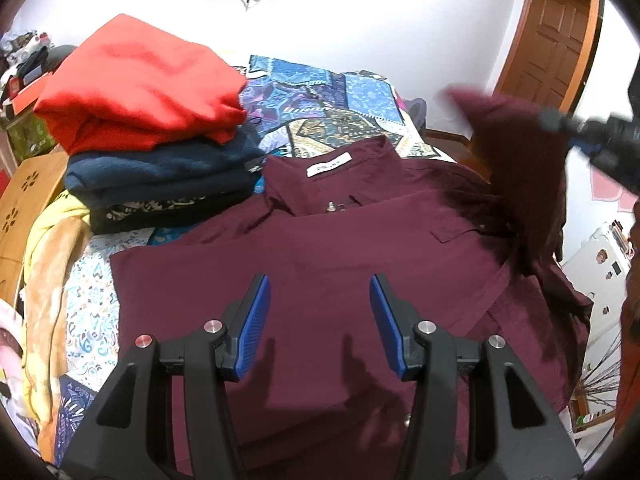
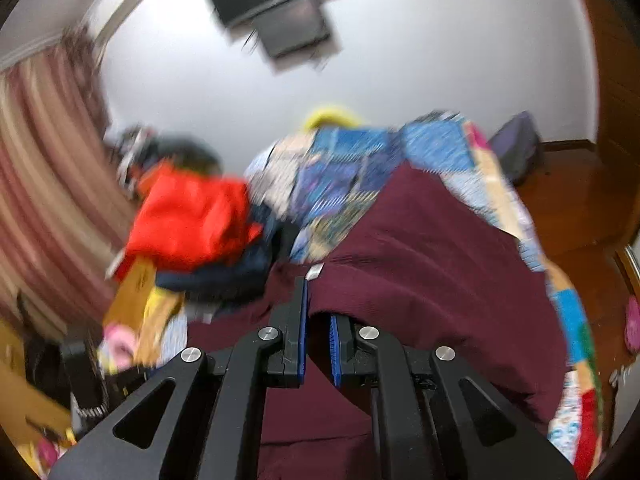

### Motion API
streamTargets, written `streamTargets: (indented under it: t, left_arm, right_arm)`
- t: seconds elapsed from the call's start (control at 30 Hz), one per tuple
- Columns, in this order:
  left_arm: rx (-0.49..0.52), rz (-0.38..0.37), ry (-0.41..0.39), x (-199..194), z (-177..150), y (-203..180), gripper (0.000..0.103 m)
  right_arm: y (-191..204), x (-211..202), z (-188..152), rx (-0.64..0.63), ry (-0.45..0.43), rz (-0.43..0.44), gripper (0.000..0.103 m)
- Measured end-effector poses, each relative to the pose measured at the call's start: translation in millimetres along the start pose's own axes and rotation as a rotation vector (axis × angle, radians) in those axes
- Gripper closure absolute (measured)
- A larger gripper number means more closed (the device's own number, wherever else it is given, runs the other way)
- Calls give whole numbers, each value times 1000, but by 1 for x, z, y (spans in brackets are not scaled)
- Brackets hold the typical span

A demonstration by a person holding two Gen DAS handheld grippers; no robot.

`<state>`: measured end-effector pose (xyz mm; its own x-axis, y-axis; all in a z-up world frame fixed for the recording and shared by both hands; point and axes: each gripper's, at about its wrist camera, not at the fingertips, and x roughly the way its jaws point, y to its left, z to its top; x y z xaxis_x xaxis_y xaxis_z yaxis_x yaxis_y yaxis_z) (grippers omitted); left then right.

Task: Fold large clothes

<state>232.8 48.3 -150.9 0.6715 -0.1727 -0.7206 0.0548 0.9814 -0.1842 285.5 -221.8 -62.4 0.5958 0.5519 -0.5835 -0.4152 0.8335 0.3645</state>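
A maroon shirt (image 1: 320,248) lies spread on the bed, collar and white label (image 1: 329,164) toward the far side. My left gripper (image 1: 319,280) hovers open just above its middle, with nothing between the blue pads (image 1: 256,320). At the upper right my right gripper (image 1: 592,136) holds a lifted part of the shirt (image 1: 520,160) in the air. In the blurred right wrist view the right gripper (image 2: 314,300) is shut, and the maroon shirt (image 2: 420,260) drapes over and hides its right fingertip.
A stack of folded clothes stands at the left of the bed, a red one (image 1: 140,84) on a navy one (image 1: 160,172). The patchwork bedspread (image 1: 320,100) shows behind the shirt. Yellow cloth (image 1: 52,240) hangs at the left edge. A wooden door (image 1: 552,40) is at the far right.
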Motion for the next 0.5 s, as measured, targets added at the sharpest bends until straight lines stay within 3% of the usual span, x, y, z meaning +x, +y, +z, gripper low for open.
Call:
streamTargets:
  t: [0.2,0.37,0.5]
  left_arm:
    - [-41,0,9,2,-4,14,53]
    - [-36,4,18,5,-6,14,53]
    - [-23,6,22,7,-7,10,53]
  right_arm:
    - [21,73,-42,-64,223,11,95]
    - [12,81,-62,-41,339,13,94]
    - [6,60,-56,-7,334,18,92]
